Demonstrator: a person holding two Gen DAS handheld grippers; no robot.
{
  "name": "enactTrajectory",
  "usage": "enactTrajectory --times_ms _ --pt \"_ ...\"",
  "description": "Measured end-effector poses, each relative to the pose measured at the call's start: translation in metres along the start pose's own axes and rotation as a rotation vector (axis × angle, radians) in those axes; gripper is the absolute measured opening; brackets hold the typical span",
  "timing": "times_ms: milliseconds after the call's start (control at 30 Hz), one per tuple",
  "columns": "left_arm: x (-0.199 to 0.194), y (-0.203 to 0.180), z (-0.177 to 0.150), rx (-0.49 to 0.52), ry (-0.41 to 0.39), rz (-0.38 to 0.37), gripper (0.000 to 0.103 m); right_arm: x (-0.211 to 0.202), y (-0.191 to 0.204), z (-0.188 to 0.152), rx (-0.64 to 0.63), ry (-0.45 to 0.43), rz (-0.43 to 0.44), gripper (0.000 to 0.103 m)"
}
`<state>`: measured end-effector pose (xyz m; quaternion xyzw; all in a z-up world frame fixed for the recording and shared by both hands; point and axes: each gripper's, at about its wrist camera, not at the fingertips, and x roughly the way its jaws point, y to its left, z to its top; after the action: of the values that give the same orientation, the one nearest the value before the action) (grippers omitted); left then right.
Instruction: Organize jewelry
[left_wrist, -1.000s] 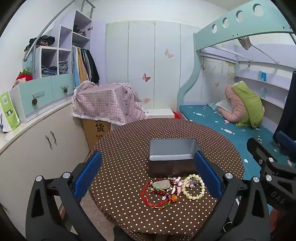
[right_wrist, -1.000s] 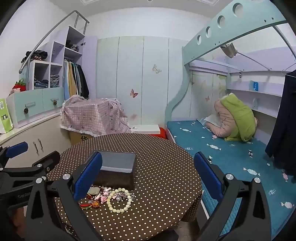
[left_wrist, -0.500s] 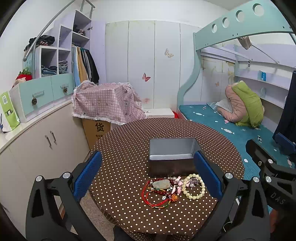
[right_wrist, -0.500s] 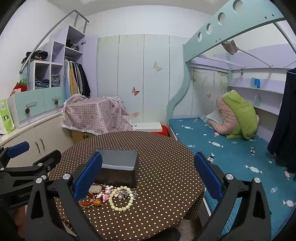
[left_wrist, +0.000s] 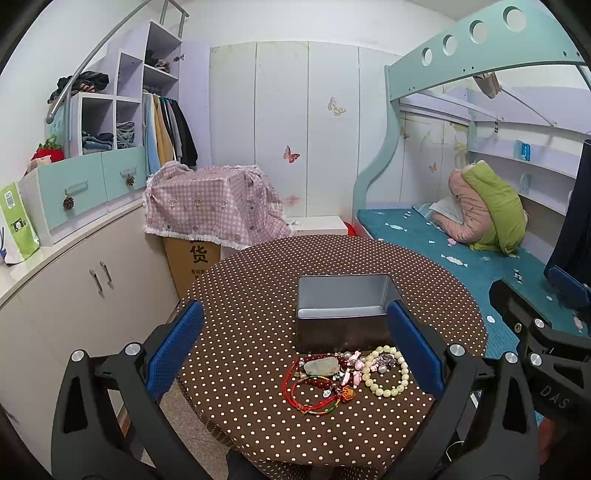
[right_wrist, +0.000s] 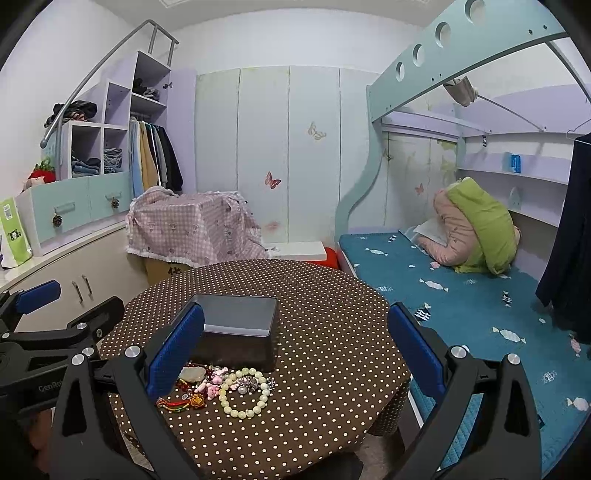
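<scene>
A pile of jewelry lies on the round brown polka-dot table (left_wrist: 258, 280): a pale green bead bracelet (left_wrist: 386, 374), red string bracelets (left_wrist: 314, 397), a jade pendant (left_wrist: 320, 365) and pink charms (left_wrist: 354, 371). Behind it stands an open grey metal box (left_wrist: 343, 310). The pile also shows in the right wrist view, with the bead bracelet (right_wrist: 243, 393) and the box (right_wrist: 238, 332). My left gripper (left_wrist: 293, 350) is open and empty, above the table's near edge. My right gripper (right_wrist: 293, 350) is open and empty, to the right of the pile.
White cabinets (left_wrist: 74, 288) line the left wall. A cardboard box under a pink checked cloth (left_wrist: 210, 206) stands behind the table. A bed with a teal cover (right_wrist: 461, 295) lies to the right, with a folded quilt (right_wrist: 476, 229) on it.
Both grippers have shifted only slightly; the right wrist view has drifted a little toward the table. The jewelry and box have not moved.
</scene>
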<state>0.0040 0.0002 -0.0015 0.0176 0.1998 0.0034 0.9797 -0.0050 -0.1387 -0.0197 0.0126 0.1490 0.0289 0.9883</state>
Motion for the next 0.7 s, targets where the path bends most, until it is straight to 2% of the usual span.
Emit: enactTrajectory --times_ms 700 --pt "0.0029 -0.0039 -0.008 0.001 0.003 0.002 0.098 -0.0014 0.0001 -0.0009 0.003 0.01 0.003 0.096"
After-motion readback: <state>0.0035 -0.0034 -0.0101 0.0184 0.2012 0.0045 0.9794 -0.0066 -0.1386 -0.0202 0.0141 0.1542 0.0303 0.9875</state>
